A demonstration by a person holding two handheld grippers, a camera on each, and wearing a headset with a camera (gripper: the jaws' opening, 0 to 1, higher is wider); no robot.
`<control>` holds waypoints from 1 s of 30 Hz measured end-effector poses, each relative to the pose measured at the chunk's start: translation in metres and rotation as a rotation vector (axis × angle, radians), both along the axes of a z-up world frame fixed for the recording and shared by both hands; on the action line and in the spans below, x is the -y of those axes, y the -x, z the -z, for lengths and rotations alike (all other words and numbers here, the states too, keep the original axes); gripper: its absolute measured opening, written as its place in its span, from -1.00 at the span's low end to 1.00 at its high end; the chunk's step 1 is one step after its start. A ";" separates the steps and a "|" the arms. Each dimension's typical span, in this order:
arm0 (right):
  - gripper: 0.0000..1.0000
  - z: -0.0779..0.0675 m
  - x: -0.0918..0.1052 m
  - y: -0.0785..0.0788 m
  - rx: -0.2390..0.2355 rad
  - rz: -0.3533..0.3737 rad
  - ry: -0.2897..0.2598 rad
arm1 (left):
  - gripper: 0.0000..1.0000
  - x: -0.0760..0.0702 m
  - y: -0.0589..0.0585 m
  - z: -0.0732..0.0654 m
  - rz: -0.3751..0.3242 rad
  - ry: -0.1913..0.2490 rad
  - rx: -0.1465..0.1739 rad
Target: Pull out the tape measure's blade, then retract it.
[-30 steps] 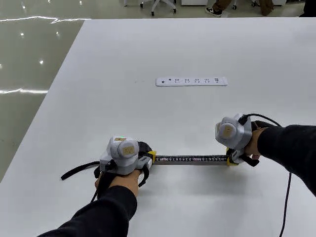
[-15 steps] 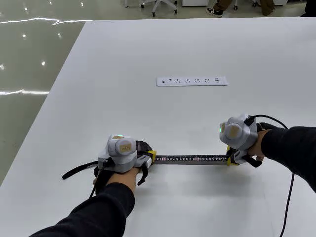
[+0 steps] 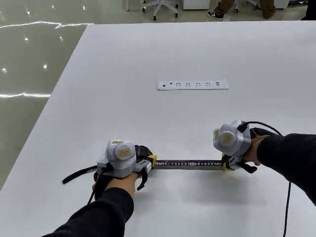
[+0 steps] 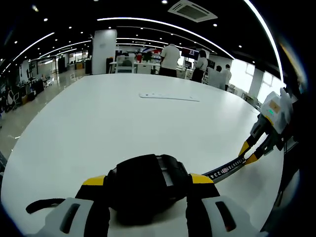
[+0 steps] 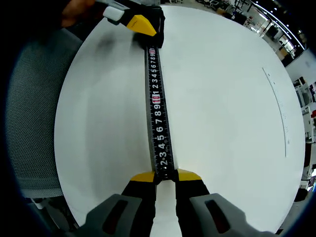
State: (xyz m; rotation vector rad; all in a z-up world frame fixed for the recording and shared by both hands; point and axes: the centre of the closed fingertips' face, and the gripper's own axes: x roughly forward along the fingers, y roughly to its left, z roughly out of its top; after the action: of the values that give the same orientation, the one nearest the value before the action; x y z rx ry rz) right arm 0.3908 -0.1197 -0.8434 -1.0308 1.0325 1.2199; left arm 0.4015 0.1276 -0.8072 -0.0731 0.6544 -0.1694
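So the left tool (image 4: 148,178) clamps the tape measure (image 3: 143,150), right tool (image 5: 165,176) pinches the blade (image 5: 157,113) by its tip. It's out along the bench (image 3: 197,49), so the pull looks mostly done, retracting's left.

- bench (image 3: 148,59): plain white, zero pattern
- tape measure (image 4: 148,197): black case
- blade (image 5: 158,113): black-ish with white numbers and ticks, the 10 marked in red
- left hand-held gripper (image 4: 147,178) and right hand-held gripper (image 5: 165,176): pale grey shells, black jaws, yellow fingertips (image 5: 143,177)
- power strip (image 3: 192,85): white, little dark sockets
- sleeves (image 3: 291,148): black
- floor (image 3: 29,59): glossy grey-green, dotted with light glare
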 end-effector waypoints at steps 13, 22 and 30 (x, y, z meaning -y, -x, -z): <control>-0.81 0.003 -0.014 -0.001 0.000 0.021 -0.019 | 0.17 0.001 0.000 0.001 0.003 0.000 -0.012; -0.81 0.002 -0.025 0.000 -0.001 0.029 -0.050 | 0.17 0.001 0.000 0.001 0.004 0.001 -0.014; -0.81 0.002 -0.034 0.003 0.001 0.000 -0.061 | 0.17 0.001 0.000 0.001 0.007 0.002 -0.016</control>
State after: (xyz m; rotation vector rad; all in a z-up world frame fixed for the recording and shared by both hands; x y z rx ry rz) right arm 0.3877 -0.0852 -0.8453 -0.9840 0.9893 1.2436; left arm 0.4017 0.1270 -0.8080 -0.0745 0.6704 -0.1765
